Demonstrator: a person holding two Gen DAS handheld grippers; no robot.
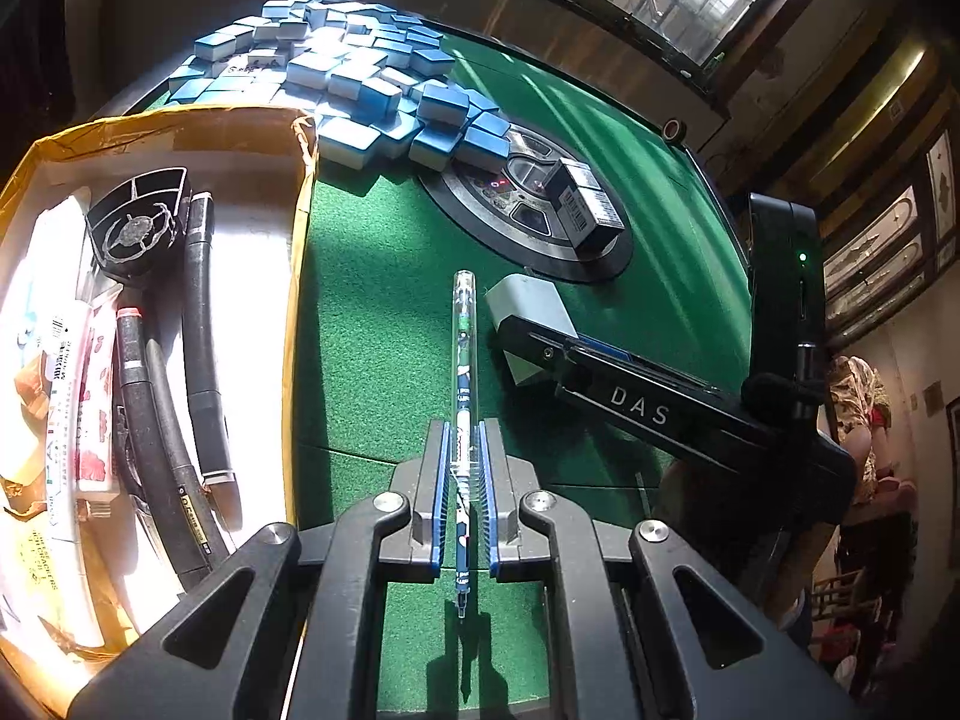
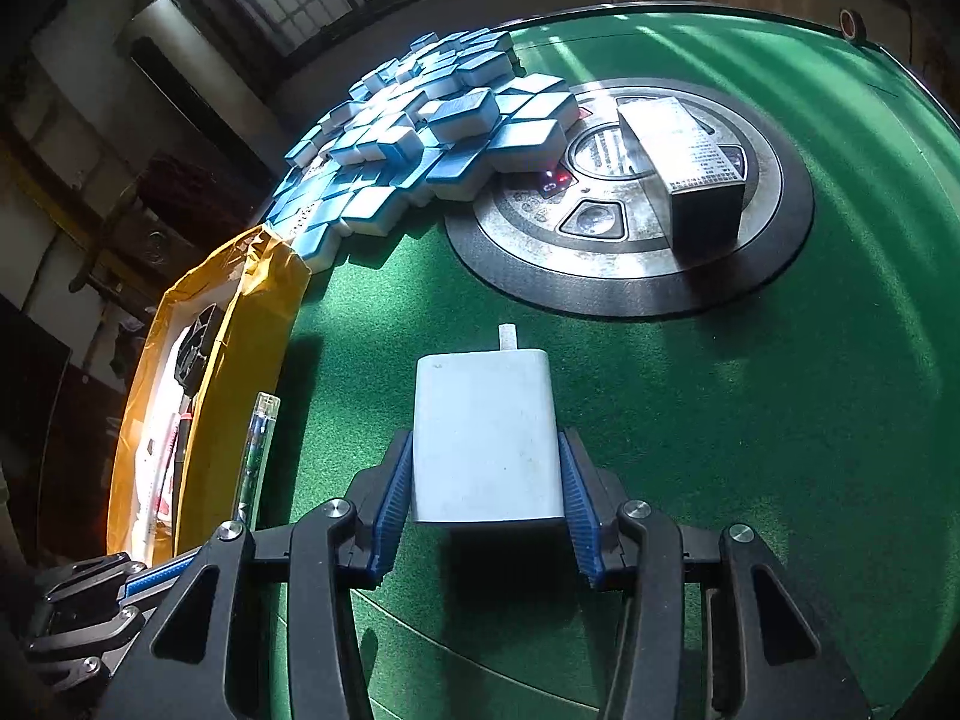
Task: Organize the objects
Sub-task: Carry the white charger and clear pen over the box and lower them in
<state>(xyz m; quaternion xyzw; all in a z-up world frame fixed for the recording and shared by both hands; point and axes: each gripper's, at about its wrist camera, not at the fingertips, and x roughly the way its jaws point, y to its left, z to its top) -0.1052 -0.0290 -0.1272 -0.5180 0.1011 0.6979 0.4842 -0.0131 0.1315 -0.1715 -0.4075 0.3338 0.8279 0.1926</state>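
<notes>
The left hand-held gripper [image 1: 462, 492] is pinching a clear pen [image 1: 463, 360] near its tip end, so most of the barrel points ahead to 12 o'clock over the green table [image 1: 360, 300]. We judge the grip sits low on the pen to keep the long end free for laying it into the box [image 1: 297, 276], which lies just beside it at 9 o'clock and already holds black tubes, a fan-like part and paper packets.

The right hand-held gripper [image 2: 486, 480] is pinching a white charger [image 2: 487, 438] by its two narrow sides, flat face up, plug prong pointing to 12 o'clock. That sideways hold seems chosen because the pads fit its width.

We cannot tell whether either item is lifted or resting on the felt.

At 12 o'clock in the right view, a grey carton [image 2: 684, 162] stands on the round centre panel [image 2: 630, 276]. A heap of blue tiles [image 2: 420, 132] spreads at 11 o'clock. Both carried items probably go into the box.
</notes>
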